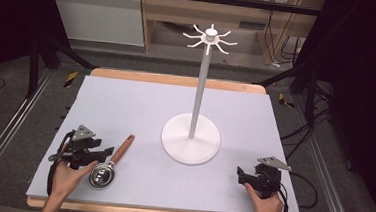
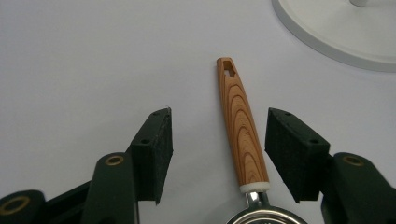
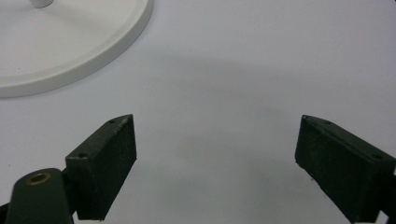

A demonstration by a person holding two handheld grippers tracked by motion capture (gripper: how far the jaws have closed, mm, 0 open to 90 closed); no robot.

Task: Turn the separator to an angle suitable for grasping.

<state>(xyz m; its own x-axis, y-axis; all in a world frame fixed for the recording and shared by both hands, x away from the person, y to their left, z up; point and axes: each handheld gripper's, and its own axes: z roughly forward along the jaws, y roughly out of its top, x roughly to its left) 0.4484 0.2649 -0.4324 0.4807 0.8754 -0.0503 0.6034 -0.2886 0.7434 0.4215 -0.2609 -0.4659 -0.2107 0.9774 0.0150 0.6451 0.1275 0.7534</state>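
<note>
A small metal scoop with a wooden handle (image 1: 123, 149) lies on the pale table mat, its shiny bowl (image 1: 102, 175) toward the front edge. My left gripper (image 1: 105, 153) sits low beside it. In the left gripper view the handle (image 2: 240, 135) lies between the jaws of the left gripper (image 2: 219, 126), nearer the right-hand jaw, and neither pad touches it. The handle's far tip has a hanging slot. My right gripper (image 1: 240, 174) rests at the front right, and in its own view the right gripper (image 3: 215, 135) stands open over bare mat.
A white stand has a round base (image 1: 190, 145), a tall pole and a ring of hooks (image 1: 210, 37) at the top, and it stands mid-table. Its base rim shows in the left gripper view (image 2: 336, 32) and the right gripper view (image 3: 70, 46). Dark frame legs flank the table.
</note>
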